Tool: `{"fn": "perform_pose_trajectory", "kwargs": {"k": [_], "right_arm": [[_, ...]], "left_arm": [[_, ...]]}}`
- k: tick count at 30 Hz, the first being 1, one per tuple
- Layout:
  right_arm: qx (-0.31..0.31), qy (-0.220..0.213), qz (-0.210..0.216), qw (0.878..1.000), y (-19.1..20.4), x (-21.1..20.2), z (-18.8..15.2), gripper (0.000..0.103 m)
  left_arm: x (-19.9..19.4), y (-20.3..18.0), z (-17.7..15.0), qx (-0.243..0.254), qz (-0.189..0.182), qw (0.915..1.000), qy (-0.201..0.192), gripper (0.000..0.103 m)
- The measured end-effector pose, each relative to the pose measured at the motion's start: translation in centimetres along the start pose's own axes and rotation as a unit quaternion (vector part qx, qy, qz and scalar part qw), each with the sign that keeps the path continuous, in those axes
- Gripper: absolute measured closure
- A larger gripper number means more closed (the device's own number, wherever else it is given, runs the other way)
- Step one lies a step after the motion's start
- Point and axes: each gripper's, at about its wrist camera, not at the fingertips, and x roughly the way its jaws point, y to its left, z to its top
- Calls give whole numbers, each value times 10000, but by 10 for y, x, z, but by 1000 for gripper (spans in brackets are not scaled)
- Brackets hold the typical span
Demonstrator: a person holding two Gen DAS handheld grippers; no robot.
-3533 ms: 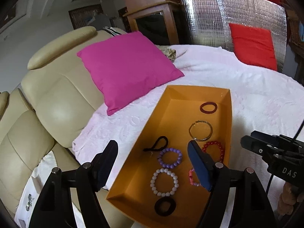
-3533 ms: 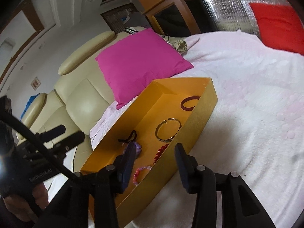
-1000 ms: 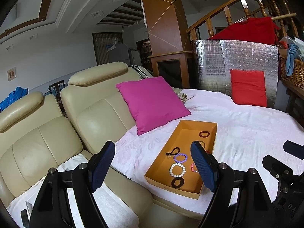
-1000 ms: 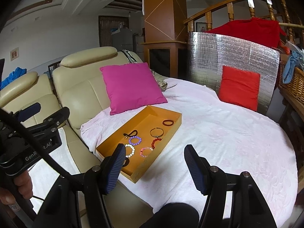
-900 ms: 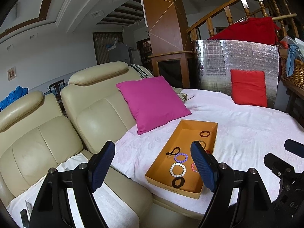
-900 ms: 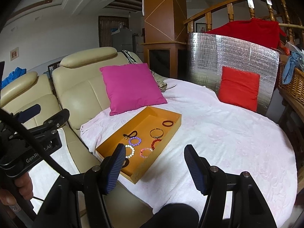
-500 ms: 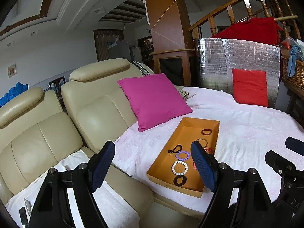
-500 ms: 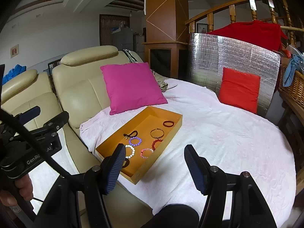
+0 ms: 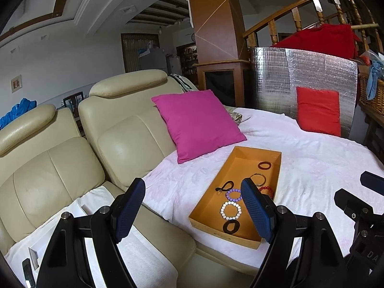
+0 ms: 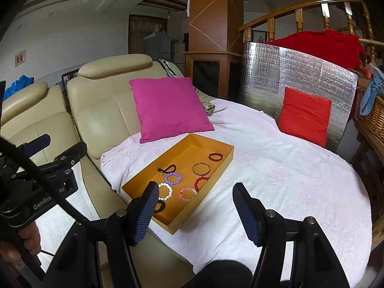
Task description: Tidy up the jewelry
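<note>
We count eight pieces in the orange tray [image 10: 217, 171]: a dark red band [image 10: 215, 157] at the far end, a gold bangle [image 10: 201, 168], a black hair tie with a charm [image 10: 167, 168], a purple bead bracelet [image 10: 172, 178], a red bead bracelet [image 10: 199, 183], a white bead bracelet [image 10: 165, 191], a pink bead bracelet [image 10: 188, 194], and a black ring [image 10: 160, 206] at the near end, partly behind a finger in the right wrist view. One tray, two cushions: a magenta cushion [image 10: 168, 106] propped against the cream sofa [image 10: 100, 110] and a red cushion [image 10: 304, 115] against the silver foil panel [image 10: 300, 72].

The tray lies flat on the white-covered round bed [image 10: 288, 180], near its sofa-side edge, just in front of the magenta cushion. Its long axis runs from the near edge of the bed away toward that cushion; the pieces sit strung along it in two loose rows.

The left gripper [image 9: 193, 208] hangs off the bed's edge with its jaws wide apart and nothing between them. The right gripper [image 10: 194, 210] likewise stands open and empty, well short of the tray. In the right wrist view a hand [image 10: 18, 247] shows at the lower left, wrapped round the left tool's handle.

Against three and a half seconds ago, we are much farther out: then both cameras sat close over the tray and it filled the view; now the whole bed, sofa and stair rail are in sight. Over the last second the views barely shift, and the jewelry lies as it did.
</note>
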Motion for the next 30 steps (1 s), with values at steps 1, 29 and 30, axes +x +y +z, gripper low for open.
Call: {"fn": "perform_pose_trajectory", "kwargs": {"k": [1, 29, 30], "right_arm": [[-19, -2, 0, 10000, 1, 1, 0, 35], [-3, 84, 264, 9996, -7, 65, 18, 35], [57, 76, 252, 9996, -16, 66, 19, 35]], "left_arm": [[1, 2, 0, -17, -8, 10000, 3, 21], [53, -14, 7, 126, 241, 9992, 301, 21], [57, -24, 9, 194, 148, 9992, 331, 21]]}}
